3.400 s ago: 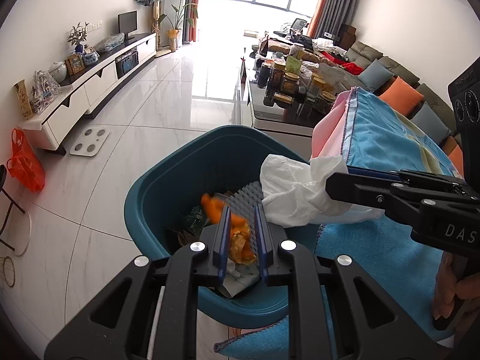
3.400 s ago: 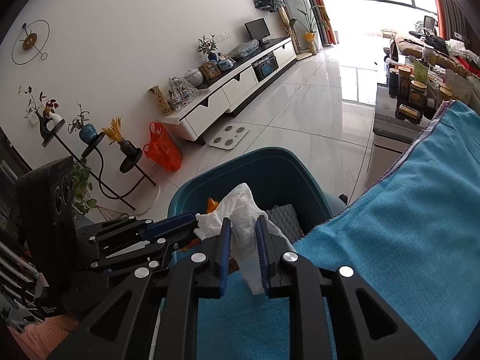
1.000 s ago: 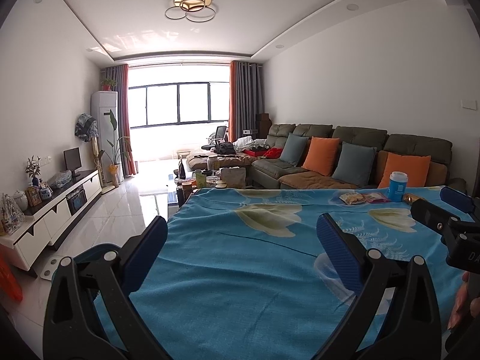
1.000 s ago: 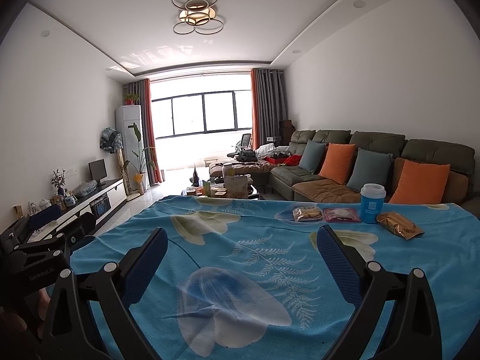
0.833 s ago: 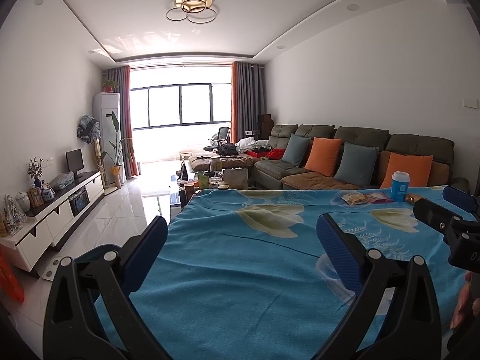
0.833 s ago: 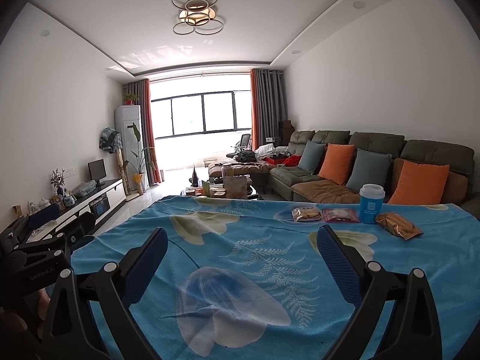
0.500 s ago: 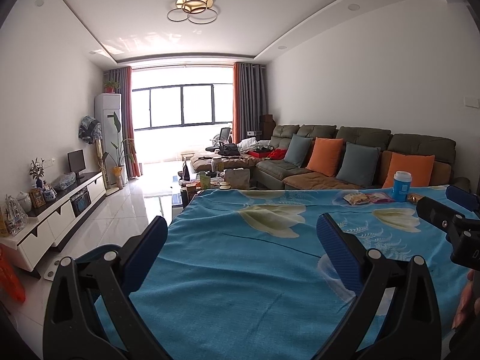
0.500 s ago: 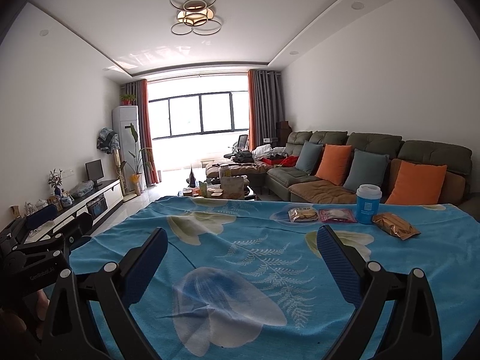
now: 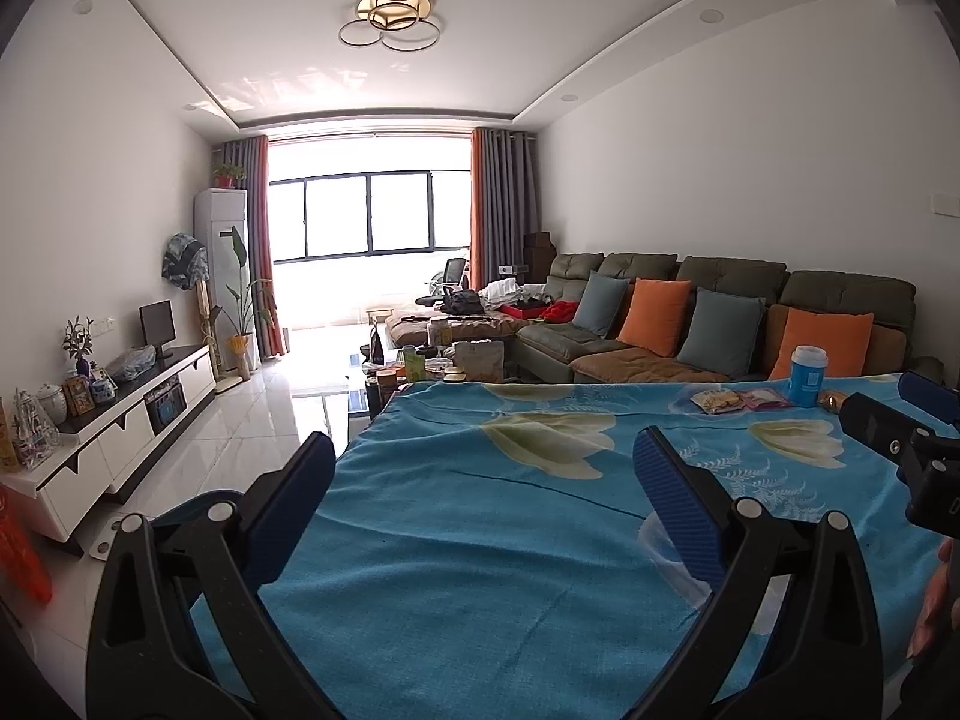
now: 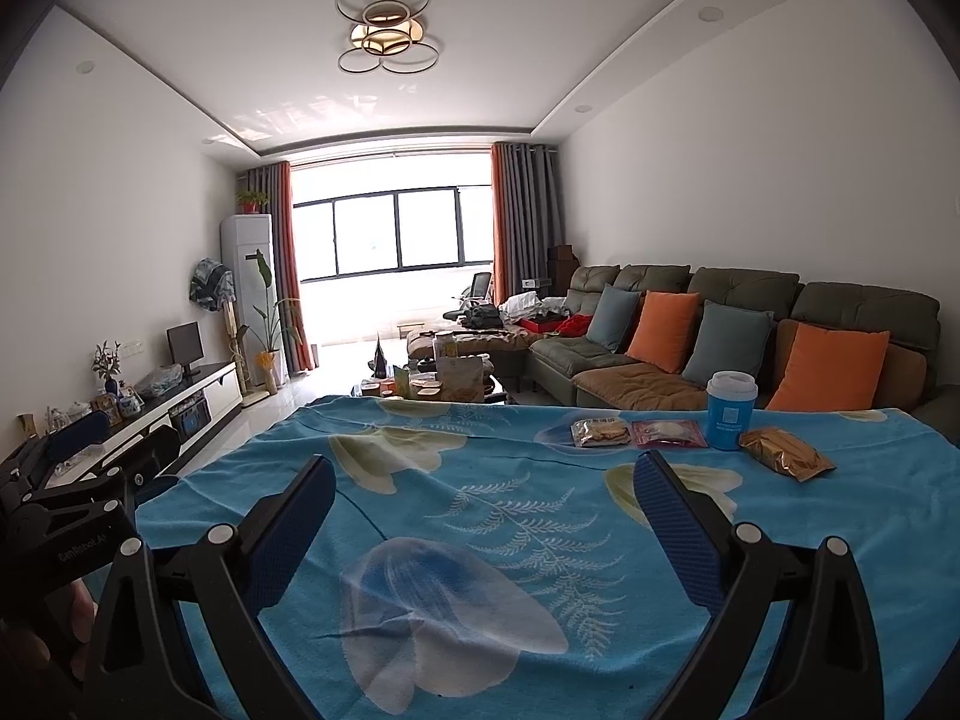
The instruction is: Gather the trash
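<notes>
The table (image 10: 540, 540), under a blue flowered cloth (image 9: 480, 540), fills the lower half of both views. The sofa (image 10: 750, 324) with 4 cushions runs along the right middle.

The left gripper (image 9: 486, 480) at the bottom of its view is spread wide, holding nothing and touching nothing. The right gripper (image 10: 486, 483) is equally wide and empty. Each also shows at the edge of the other's view, and the left one's body there reads "GenRobot.AI".

The trash lies at the table's far right: a blue cup (image 10: 730, 411), beside it a gold packet (image 10: 786, 455), a pink packet (image 10: 669, 434) and a cracker packet (image 10: 600, 433). Their print is too small to read. A rim of the teal bin (image 9: 186, 507) peeks out at lower left of the left view.

3.4 s ago both grippers were pinched shut over the bin, on peel and tissue; since 0.5 s ago little has shifted.
</notes>
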Demonstrator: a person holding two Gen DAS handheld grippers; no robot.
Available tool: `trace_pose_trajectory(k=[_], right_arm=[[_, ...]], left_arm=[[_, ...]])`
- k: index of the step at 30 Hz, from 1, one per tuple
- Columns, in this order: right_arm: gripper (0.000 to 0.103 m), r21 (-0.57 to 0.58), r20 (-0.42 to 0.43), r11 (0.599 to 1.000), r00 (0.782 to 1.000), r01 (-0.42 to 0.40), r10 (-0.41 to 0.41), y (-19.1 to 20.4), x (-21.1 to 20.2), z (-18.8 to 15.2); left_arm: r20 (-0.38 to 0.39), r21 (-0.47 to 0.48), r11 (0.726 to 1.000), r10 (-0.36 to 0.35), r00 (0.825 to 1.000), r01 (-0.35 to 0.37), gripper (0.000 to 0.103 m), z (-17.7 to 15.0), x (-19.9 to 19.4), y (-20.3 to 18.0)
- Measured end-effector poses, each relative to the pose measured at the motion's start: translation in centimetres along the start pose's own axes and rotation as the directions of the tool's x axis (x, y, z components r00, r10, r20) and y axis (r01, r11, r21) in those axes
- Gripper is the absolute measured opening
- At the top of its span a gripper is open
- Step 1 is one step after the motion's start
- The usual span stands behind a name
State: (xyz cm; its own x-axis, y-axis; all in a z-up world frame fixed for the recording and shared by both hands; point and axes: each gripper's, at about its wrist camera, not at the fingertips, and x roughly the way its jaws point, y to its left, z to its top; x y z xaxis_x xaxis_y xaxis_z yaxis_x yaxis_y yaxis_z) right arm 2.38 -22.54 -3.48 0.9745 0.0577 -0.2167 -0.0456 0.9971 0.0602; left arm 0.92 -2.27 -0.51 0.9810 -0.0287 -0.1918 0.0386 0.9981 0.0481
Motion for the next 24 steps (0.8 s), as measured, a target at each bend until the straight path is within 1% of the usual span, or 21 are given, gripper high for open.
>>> trace_pose_trajectory(k=[11, 15, 24], right_arm=[[0.096, 0.000, 0.020, 1.000, 1.000, 0.017, -0.017, -0.11, -0.46, 0.14], [0.096, 0.002, 0.023, 1.000, 1.000, 0.021, -0.021, -0.15, -0.50, 0.19], [0.096, 0.004, 0.032, 1.000, 0.999, 0.023, -0.023, -0.26, -0.51, 0.29]], left_arm=[[0.010, 0.009, 1.000, 0.016, 1.000, -0.016, 0.098, -0.01, -0.15, -0.12], [0.019, 0.014, 0.999, 0.034, 0.999, -0.034, 0.098, -0.03, -0.29, -0.16], [0.031, 0.012, 0.999, 0.041, 0.999, -0.042, 0.098, 0.02, -0.46, -0.21]])
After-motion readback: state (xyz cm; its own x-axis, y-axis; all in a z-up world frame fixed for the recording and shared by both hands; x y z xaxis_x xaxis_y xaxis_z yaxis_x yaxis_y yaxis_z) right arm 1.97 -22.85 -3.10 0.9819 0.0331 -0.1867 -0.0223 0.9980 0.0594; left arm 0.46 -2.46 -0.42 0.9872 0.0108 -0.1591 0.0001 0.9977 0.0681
